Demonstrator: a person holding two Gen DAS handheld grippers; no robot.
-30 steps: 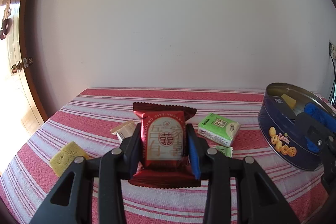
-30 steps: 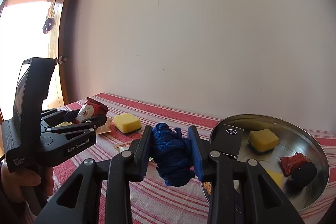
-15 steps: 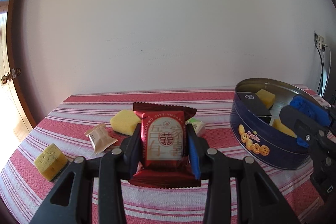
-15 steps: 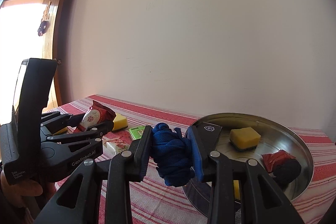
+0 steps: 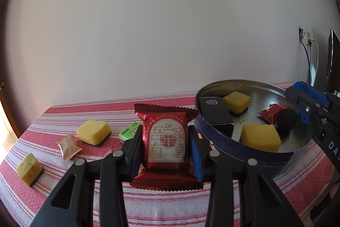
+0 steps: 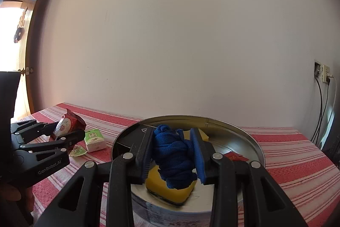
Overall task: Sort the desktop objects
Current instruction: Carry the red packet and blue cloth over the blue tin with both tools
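Note:
My left gripper (image 5: 165, 144) is shut on a red snack packet (image 5: 165, 139) and holds it above the striped cloth, just left of the round blue tin (image 5: 240, 148). In the right wrist view the left gripper (image 6: 63, 131) and its packet (image 6: 67, 123) show at the left. My right gripper (image 6: 173, 154) is shut on a bundle of blue cord (image 6: 174, 154) and holds it over the open tin (image 6: 255, 142). The tin holds yellow sponges (image 5: 260, 137), a black box (image 5: 214, 113), a red packet (image 5: 272, 113) and a dark ball (image 5: 286, 120).
On the red-striped cloth lie a yellow sponge (image 5: 93, 131), a beige sachet (image 5: 68, 146), a greenish sponge (image 5: 28, 167) and a green tissue pack (image 6: 94, 139). A white wall stands behind. A wall socket with cables (image 6: 323, 76) is at the right.
My left gripper has swung right with the red packet, up beside the tin. My right gripper has moved with the blue cord from beside the tin to over its inside.

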